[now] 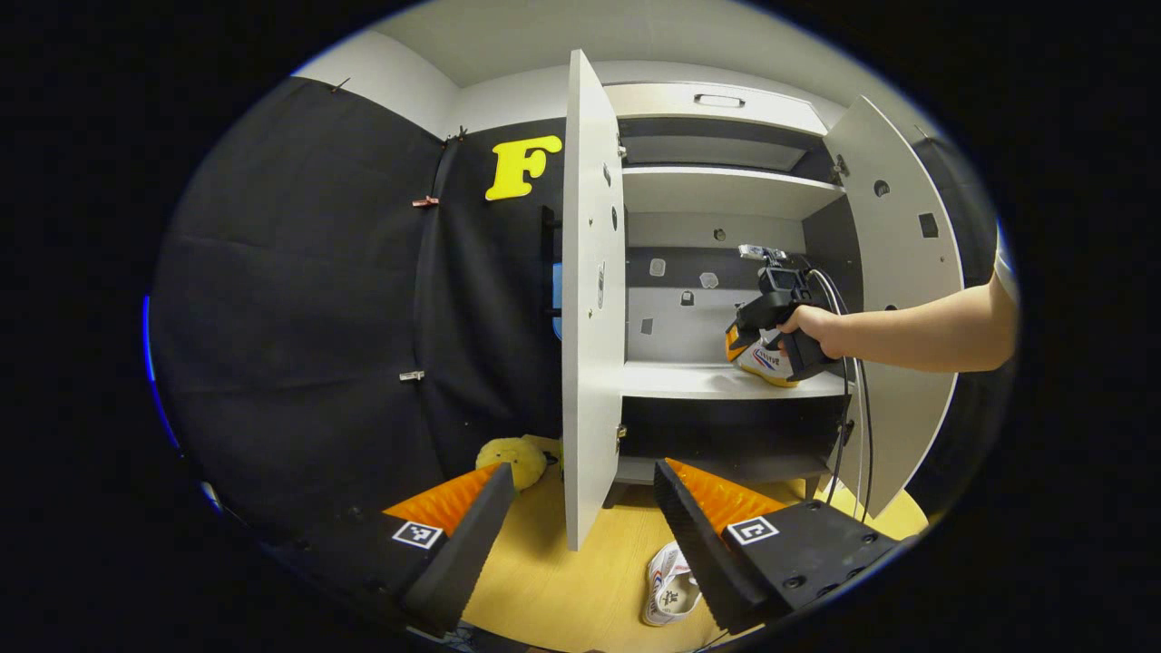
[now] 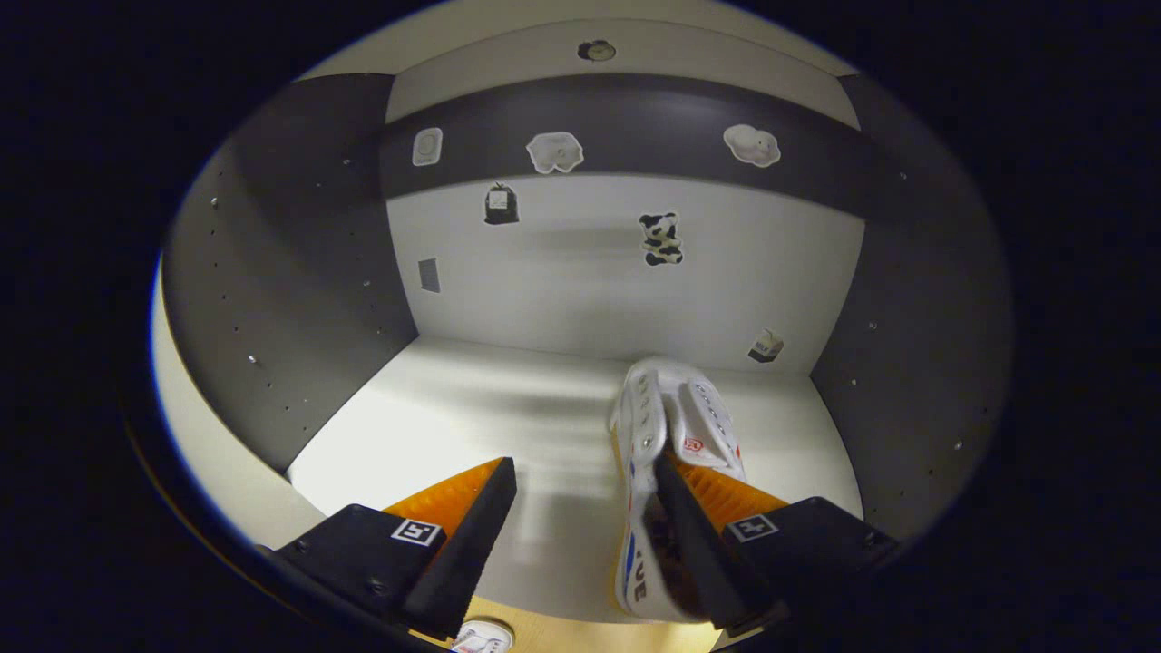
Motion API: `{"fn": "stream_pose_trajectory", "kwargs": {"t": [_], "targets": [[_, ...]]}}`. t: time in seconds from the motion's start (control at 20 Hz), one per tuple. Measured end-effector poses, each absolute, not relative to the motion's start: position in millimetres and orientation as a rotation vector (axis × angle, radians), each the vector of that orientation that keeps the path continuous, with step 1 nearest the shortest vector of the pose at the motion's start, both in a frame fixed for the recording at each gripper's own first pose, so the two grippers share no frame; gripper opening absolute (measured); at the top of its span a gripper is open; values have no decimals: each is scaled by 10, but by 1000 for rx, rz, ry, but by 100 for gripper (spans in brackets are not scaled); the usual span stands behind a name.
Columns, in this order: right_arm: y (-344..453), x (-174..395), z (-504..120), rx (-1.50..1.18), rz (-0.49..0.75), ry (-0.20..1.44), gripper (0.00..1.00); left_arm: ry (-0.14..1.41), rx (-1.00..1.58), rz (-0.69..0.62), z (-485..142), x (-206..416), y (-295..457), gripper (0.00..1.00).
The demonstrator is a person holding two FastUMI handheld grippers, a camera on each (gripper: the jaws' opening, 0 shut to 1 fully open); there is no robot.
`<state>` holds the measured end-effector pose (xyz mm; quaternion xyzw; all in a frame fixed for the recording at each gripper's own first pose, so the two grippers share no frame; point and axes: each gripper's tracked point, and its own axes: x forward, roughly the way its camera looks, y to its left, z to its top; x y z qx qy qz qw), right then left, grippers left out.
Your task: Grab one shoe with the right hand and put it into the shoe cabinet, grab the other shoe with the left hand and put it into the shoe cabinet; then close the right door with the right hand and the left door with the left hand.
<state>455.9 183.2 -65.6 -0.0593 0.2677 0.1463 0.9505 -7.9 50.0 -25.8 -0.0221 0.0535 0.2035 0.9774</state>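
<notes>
In the left gripper view, the shoe cabinet [image 1: 726, 272] is seen with both doors swung wide: the left door [image 1: 591, 299] stands edge-on near the middle of the picture and the right door [image 1: 898, 272] is folded out to the right. The left gripper [image 1: 580, 535] is held low and near, in front of the cabinet, with its fingers spread wide apart and nothing between them. Beyond the fingers, a white sneaker [image 1: 669, 585] is seen lying on the wooden floor [image 1: 562, 580], in front of the cabinet and apart from both fingers. A yellow plush toy [image 1: 512, 458] rests on the floor to the left of the left door, against the black cloth.

Farther off, a hand [image 1: 812, 325] is seen reaching in from the right, holding the right gripper [image 1: 757, 340] over the middle shelf [image 1: 717, 381], where the other white sneaker [image 1: 766, 361] rests at the right end.

In the right gripper view, that sneaker [image 2: 676, 453] is shown lying on the white shelf [image 2: 472, 426], toe pointing toward the back panel. The right gripper [image 2: 585, 535] is opened wide; its right finger [image 2: 689, 535] sits inside or against the shoe's opening, while the left finger stands well clear, so the shoe is not clamped. Small stickers [image 2: 660, 238] are seen on the back panel.
</notes>
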Motion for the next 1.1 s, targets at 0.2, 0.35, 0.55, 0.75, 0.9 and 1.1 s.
{"fn": "stream_pose_trajectory", "kwargs": {"t": [0.2,0.35,0.55,0.75,0.9,1.1], "targets": [[1840,4203,-380,-129,312,466,100,113,-26,363,-308,-151,490,98],[1807,3889,-143,-88,308,406,99,116,-38,307,-368,-195,450,98],[1647,3404,89,-40,285,327,99,129,-35,224,-505,-225,438,98],[1417,2858,160,-34,243,247,99,144,-28,155,-675,-223,484,98],[1193,2471,75,-20,199,217,99,169,-40,114,-869,-179,498,97],[917,1968,-177,-9,152,212,99,209,-66,68,-1163,-63,451,98]]}}
